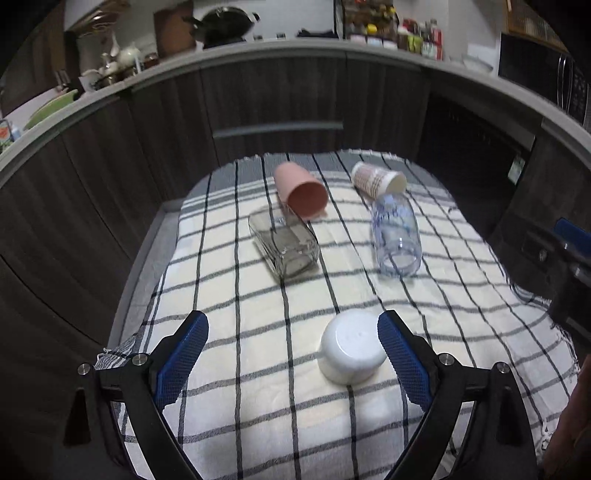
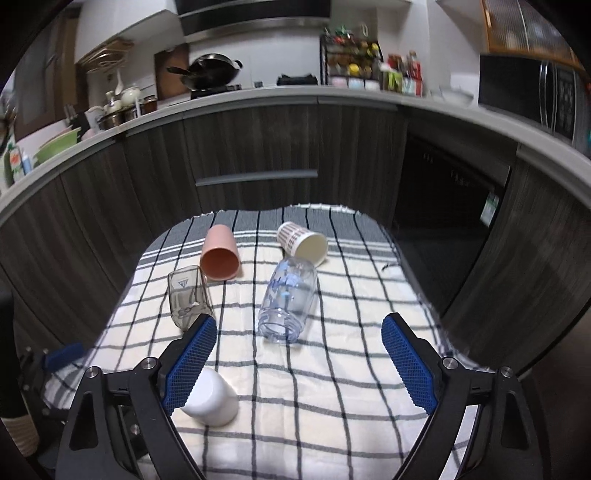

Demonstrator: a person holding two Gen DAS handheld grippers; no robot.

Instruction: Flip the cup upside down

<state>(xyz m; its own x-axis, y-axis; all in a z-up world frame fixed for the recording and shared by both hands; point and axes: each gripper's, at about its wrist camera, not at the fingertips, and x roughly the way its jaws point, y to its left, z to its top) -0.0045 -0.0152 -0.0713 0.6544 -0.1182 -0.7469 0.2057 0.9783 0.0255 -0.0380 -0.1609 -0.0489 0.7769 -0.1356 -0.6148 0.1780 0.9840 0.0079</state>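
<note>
A home kitchen is shown. A long grey countertop (image 2: pixel 258 96) over dark wood-grain cabinets (image 2: pixel 255 144) is seen, with a black wok (image 2: pixel 212 70) on a hob under a range hood (image 2: pixel 255 13), a spice rack (image 2: pixel 351 61) packed with jars and bottles, a microwave (image 2: pixel 532 98), and a teapot (image 2: pixel 130 95) among crockery at the left. In front, a table covered by a checked cloth (image 2: pixel 332 369) is seen, with household cups lying on it.
</note>
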